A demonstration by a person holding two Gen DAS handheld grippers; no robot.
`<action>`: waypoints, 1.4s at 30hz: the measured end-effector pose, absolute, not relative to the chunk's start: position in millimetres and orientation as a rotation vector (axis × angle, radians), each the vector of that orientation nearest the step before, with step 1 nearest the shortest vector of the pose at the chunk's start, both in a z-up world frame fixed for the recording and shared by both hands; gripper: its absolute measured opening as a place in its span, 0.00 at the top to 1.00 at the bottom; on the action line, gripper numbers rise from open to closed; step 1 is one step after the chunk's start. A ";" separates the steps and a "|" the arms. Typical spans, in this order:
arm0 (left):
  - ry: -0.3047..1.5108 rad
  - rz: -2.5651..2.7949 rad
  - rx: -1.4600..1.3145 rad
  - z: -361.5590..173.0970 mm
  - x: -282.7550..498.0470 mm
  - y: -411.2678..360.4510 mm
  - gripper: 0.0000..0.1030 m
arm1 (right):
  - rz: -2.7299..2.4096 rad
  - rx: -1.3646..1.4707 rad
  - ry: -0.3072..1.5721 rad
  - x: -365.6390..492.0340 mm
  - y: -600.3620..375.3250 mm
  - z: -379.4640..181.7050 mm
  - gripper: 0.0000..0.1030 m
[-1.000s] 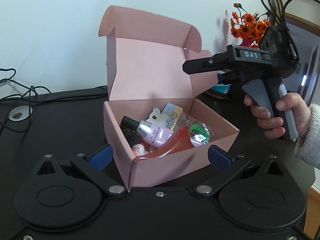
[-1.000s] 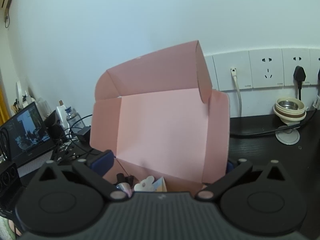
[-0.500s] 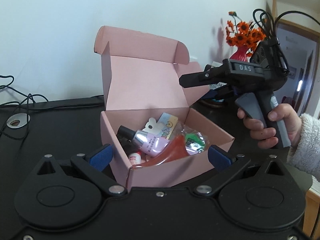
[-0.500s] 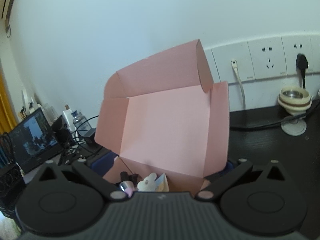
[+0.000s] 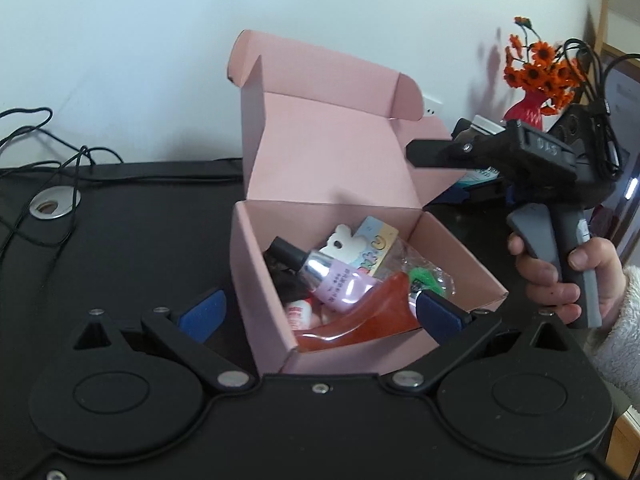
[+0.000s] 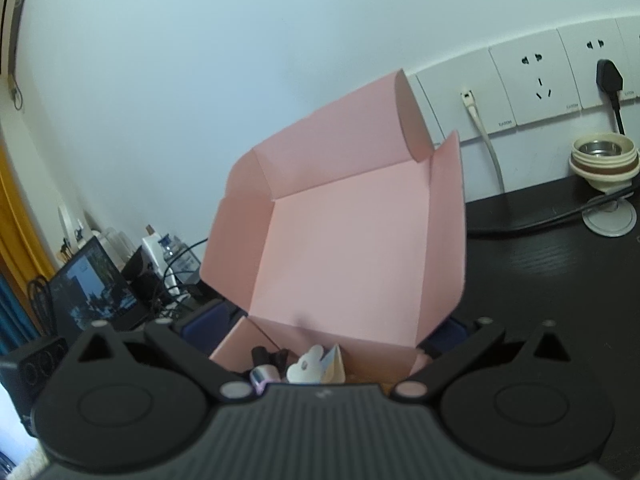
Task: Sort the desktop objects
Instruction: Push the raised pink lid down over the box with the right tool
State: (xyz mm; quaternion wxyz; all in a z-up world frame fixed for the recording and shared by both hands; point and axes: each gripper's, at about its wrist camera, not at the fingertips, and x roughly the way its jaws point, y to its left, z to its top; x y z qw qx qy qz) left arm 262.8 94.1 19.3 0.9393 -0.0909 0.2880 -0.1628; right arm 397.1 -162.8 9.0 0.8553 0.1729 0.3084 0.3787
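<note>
Black desk (image 5: 120,208) under a pale wall is carrying an open pink cardboard box (image 5: 264,280), lid flap standing upright. Inside are lying a lilac tube with a black cap (image 5: 328,276), a red translucent pouch (image 5: 372,312) and a pastel card (image 5: 372,248). Left gripper (image 5: 320,308) is spreading wide around the box's near corner. Right gripper (image 6: 324,328) is gaping wide too, straddling the far wall. Closing the lid looks next; I would be pushing the flap from behind while steadying the box.

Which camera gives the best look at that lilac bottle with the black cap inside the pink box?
The left wrist view: the lilac bottle lies in plain sight among the other items in the pink box. The right wrist view shows only a sliver.
</note>
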 end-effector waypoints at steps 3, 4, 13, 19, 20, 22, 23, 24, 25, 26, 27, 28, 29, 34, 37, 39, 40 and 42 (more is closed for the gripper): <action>0.586 -0.327 -0.172 17.8 262.7 92.9 0.00 | 0.795 0.377 0.646 398.8 -163.3 9.5 0.01; 0.582 -0.325 -0.169 18.0 262.2 92.6 0.00 | 0.794 0.377 0.646 398.9 -163.0 9.6 0.01; 0.603 -0.340 -0.216 13.4 265.5 92.8 0.00 | 0.781 0.367 0.641 393.9 -160.9 11.6 0.01; 0.595 -0.346 -0.206 13.9 263.6 83.5 0.00 | 0.769 0.343 0.651 387.5 -160.4 15.9 0.01; 0.593 -0.340 -0.203 13.9 263.1 82.3 0.00 | 0.767 0.339 0.654 386.3 -160.6 16.6 0.01; 0.591 -0.330 -0.194 13.9 262.1 79.7 0.00 | 0.760 0.334 0.661 384.7 -161.3 18.2 0.01; 0.589 -0.325 -0.189 13.8 261.4 78.4 0.00 | 0.755 0.335 0.661 383.7 -161.8 19.3 0.01; 0.588 -0.320 -0.184 13.8 260.8 77.1 0.00 | 0.749 0.334 0.660 382.5 -162.1 20.6 0.01; 0.587 -0.315 -0.180 13.9 259.7 75.6 0.00 | 0.740 0.328 0.655 380.8 -162.0 22.5 0.01; 0.587 -0.311 -0.181 13.8 258.9 74.5 0.00 | 0.733 0.320 0.650 380.6 -160.6 25.0 0.01; 0.586 -0.307 -0.180 13.7 258.6 73.7 0.00 | 0.728 0.306 0.645 379.1 -159.3 27.2 0.01; 0.585 -0.303 -0.178 13.6 258.2 72.9 0.00 | 0.724 0.292 0.641 377.2 -158.0 29.2 0.01; 0.584 -0.301 -0.175 13.8 257.9 72.1 0.00 | 0.720 0.275 0.634 374.9 -156.6 31.3 0.01; 0.580 -0.296 -0.161 14.3 257.3 69.5 0.00 | 0.710 0.184 0.603 364.5 -150.5 42.8 0.01; 0.579 -0.295 -0.161 14.6 258.1 69.1 0.00 | 0.710 0.155 0.585 362.1 -151.3 50.7 0.01; 0.578 -0.296 -0.162 14.5 258.8 70.1 0.00 | 0.709 0.141 0.568 362.1 -151.1 56.4 0.01; 0.578 -0.296 -0.163 14.2 258.3 69.8 0.00 | 0.707 0.130 0.561 361.2 -150.9 59.1 0.01; 0.577 -0.293 -0.163 13.6 257.7 69.1 0.00 | 0.707 0.110 0.559 360.9 -149.3 61.3 0.01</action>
